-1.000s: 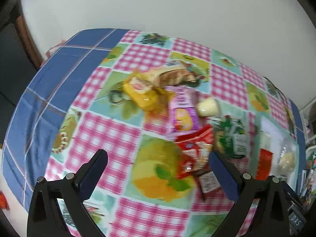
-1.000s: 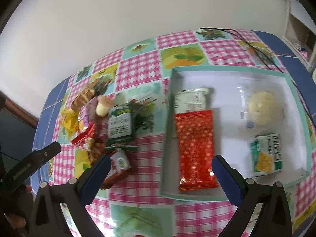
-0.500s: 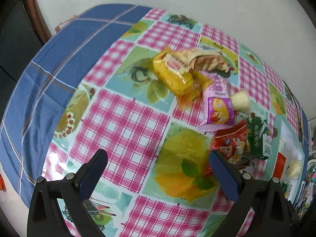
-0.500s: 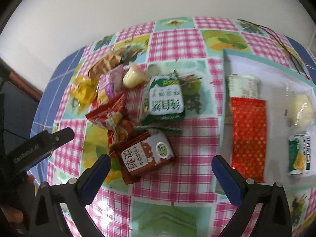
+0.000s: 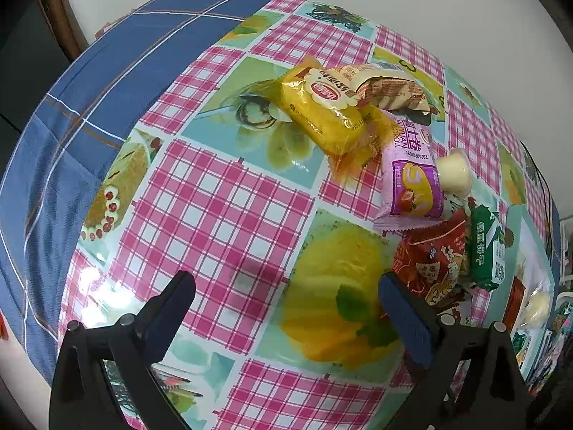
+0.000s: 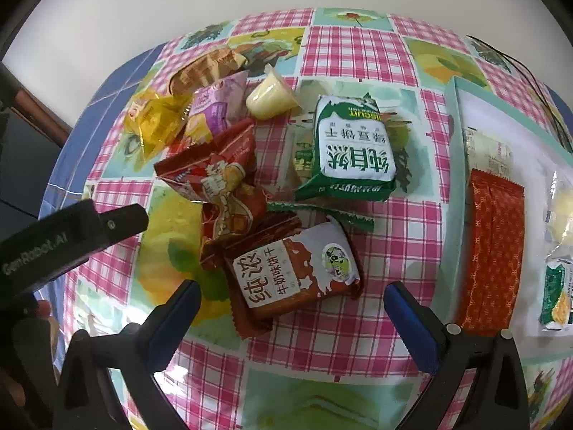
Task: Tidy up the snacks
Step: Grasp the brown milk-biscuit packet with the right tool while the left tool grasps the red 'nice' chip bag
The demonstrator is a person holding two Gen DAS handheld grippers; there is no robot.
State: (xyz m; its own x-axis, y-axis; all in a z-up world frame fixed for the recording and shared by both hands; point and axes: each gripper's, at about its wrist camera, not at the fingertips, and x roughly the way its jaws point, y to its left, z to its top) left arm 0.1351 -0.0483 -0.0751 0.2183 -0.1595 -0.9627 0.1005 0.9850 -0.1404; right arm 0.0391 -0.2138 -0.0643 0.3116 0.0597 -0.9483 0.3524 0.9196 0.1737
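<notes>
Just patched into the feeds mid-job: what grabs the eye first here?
The jumbled snack pile on the checked tablecloth: a brown biscuit pack lies right between the fingers of the open right claw, with a green biscuit pack behind it. To the right, the white tray already holds a red packet. The left claw hangs open over bare cloth.

Seven loose snacks, one tray holding four.

Both wrist cams look down, close; share snack pile.
</notes>
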